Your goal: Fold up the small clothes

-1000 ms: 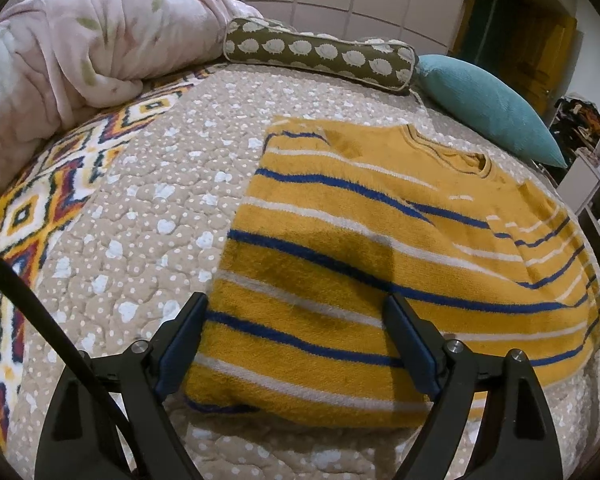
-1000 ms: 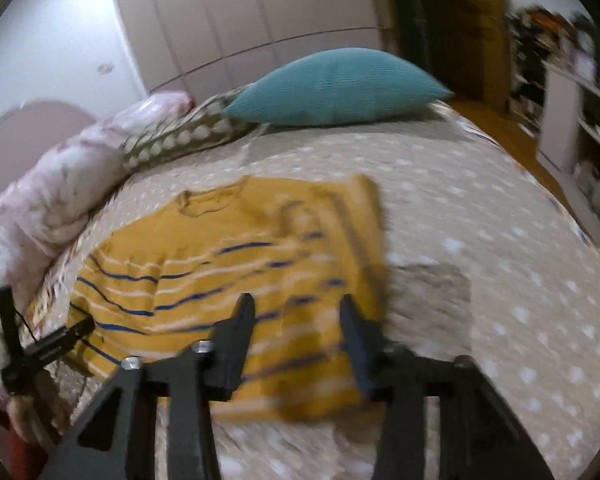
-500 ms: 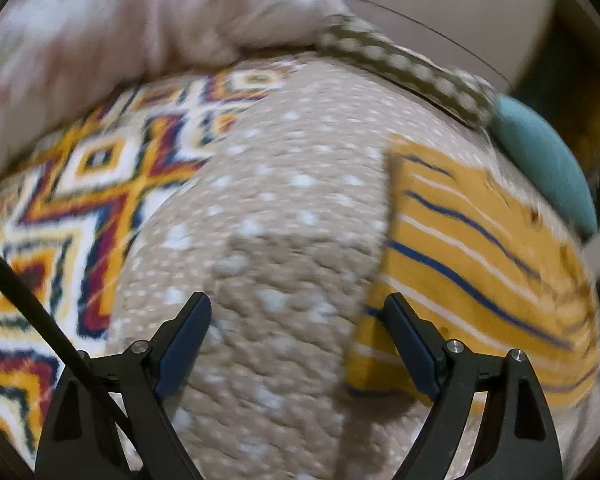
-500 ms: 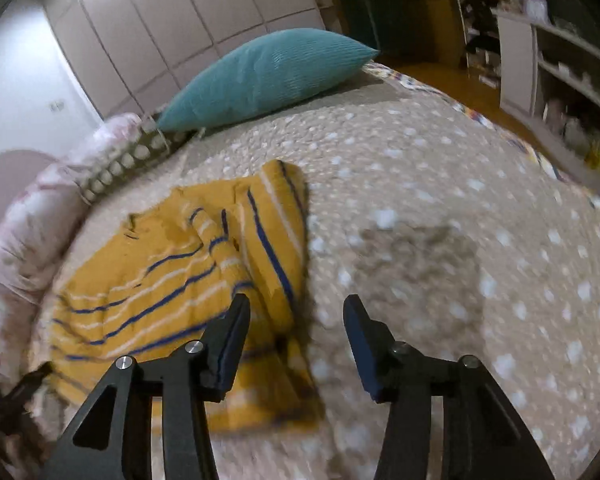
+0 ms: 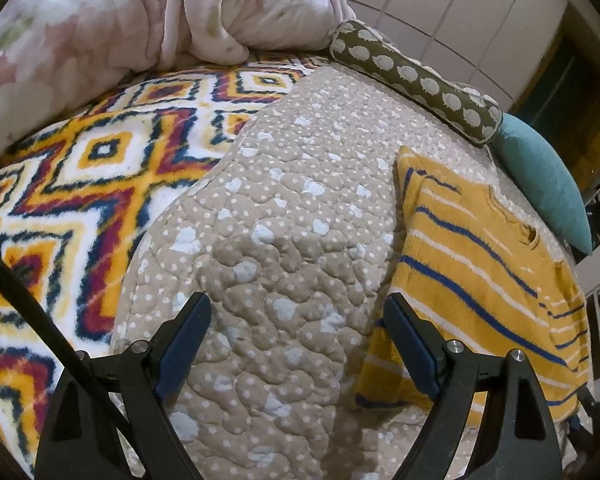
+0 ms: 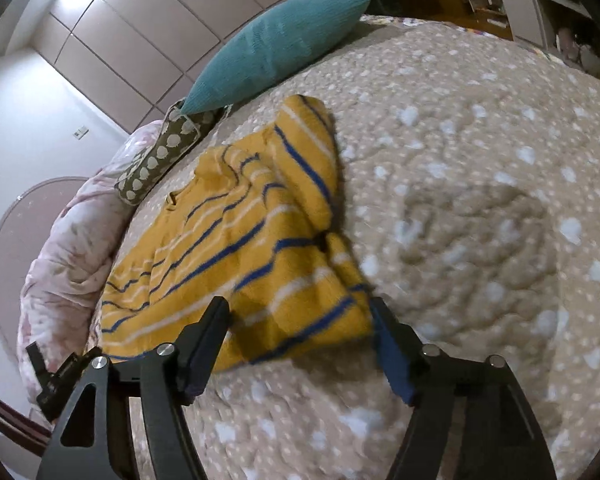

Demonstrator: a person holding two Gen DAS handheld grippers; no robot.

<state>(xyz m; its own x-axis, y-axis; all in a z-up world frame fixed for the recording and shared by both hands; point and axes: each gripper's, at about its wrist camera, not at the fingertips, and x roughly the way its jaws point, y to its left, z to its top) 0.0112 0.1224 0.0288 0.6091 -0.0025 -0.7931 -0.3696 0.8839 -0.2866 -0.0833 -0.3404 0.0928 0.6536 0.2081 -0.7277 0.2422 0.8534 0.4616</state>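
A small mustard-yellow sweater (image 5: pixel 472 272) with blue and white stripes lies on the beige dotted quilt (image 5: pixel 292 216), sleeves folded in. In the right wrist view the sweater (image 6: pixel 236 248) lies ahead and left. My left gripper (image 5: pixel 296 320) is open and empty over bare quilt, with the sweater's left edge beside its right finger. My right gripper (image 6: pixel 300 320) is open and empty, its jaws on either side of the sweater's near hem corner. The left gripper (image 6: pixel 60 368) shows at the lower left of the right wrist view.
A teal pillow (image 6: pixel 276 48) and a hedgehog-print bolster (image 5: pixel 416 80) lie at the bed's head. A pink duvet (image 5: pixel 132 20) is bunched on the left over a colourful diamond-pattern blanket (image 5: pixel 80 184). Shelves (image 6: pixel 548 4) stand beyond the bed's right side.
My left gripper has swung left off the sweater to bare quilt. My right gripper has come lower and closer to the sweater's hem corner, and its jaws now stand wider apart.
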